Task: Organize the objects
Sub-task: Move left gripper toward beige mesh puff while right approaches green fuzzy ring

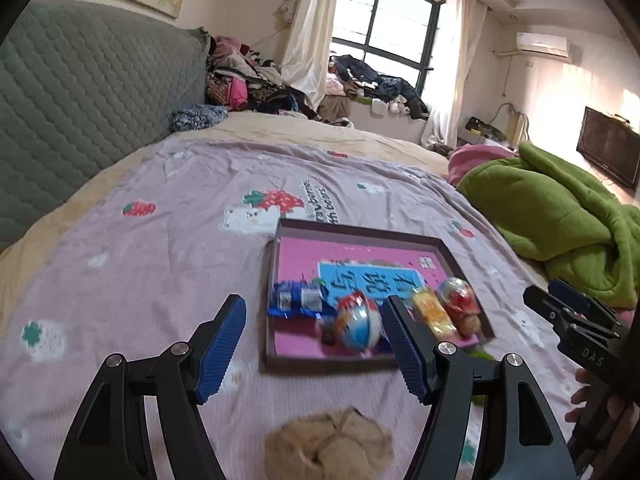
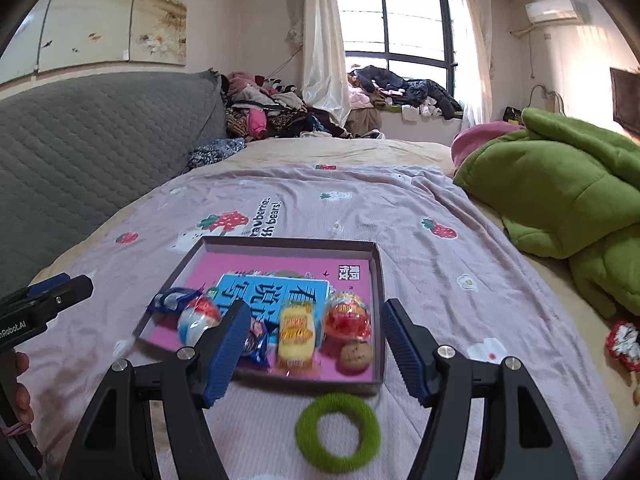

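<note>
Both wide open and empty above the bedspread point(image 2: 420, 208): left gripper point(image 1: 316, 344) over a beige fluffy ball point(image 1: 328, 446), right gripper point(image 2: 312, 344) over a green fuzzy ring point(image 2: 338, 432). Just beyond, a shallow tray point(image 2: 280, 245) holding a blue wrapper point(image 2: 172, 298), a round toy capsule point(image 2: 198, 320), a yellow packet point(image 2: 295, 334), a red capsule point(image 2: 346, 318) and a cookie point(image 2: 356, 356). Off right, a green quilt point(image 2: 560, 188); behind, a grey headboard point(image 2: 100, 132).

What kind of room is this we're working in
Most likely a lived-in bedroom. The work happens on a bed covered with a strawberry-print blanket, with a grey padded headboard along one side, a green quilt bunched up at the edge, and piles of clothes near the window.
</note>
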Available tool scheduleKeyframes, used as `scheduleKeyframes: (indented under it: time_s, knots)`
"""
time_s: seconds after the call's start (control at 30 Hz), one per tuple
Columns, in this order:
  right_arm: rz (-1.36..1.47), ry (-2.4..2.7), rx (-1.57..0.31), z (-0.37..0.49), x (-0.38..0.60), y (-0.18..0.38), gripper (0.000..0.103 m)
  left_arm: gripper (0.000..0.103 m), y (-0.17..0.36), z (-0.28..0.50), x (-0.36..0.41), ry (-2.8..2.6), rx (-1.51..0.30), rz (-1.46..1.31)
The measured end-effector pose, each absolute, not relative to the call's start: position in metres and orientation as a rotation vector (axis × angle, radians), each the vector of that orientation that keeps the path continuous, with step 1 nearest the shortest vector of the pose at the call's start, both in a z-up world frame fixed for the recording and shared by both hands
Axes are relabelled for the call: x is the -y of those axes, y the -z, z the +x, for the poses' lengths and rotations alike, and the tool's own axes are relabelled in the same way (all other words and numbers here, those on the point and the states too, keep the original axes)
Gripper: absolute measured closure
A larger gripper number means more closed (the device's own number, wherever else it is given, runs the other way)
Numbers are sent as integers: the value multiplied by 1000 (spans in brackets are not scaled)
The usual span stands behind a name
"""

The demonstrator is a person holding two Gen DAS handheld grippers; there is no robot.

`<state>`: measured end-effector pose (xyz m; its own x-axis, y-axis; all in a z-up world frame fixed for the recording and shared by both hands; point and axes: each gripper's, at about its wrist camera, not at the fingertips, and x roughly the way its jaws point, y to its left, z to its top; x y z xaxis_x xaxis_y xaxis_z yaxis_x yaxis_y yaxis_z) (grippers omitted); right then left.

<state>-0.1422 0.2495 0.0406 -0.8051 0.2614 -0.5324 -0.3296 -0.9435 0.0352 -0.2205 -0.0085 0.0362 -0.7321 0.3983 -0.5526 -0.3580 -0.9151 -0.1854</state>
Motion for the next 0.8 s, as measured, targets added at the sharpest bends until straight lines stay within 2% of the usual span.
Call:
scheduleKeyframes:
  time_s: [0.27,0.43,0.8]
  knots:
    - [-763,-2736,-133,-98,-225,-73,35,31,-60,-175,5,-2617,0,-861]
    - [-782,-2776,-180,-73,-222,-80,35,31,-73,-154,-1,-2624,-66,-863]
    - [-873,-2749,-38,-54,-210,-62,35,31,-50,-132,3,-2584,-77,-964]
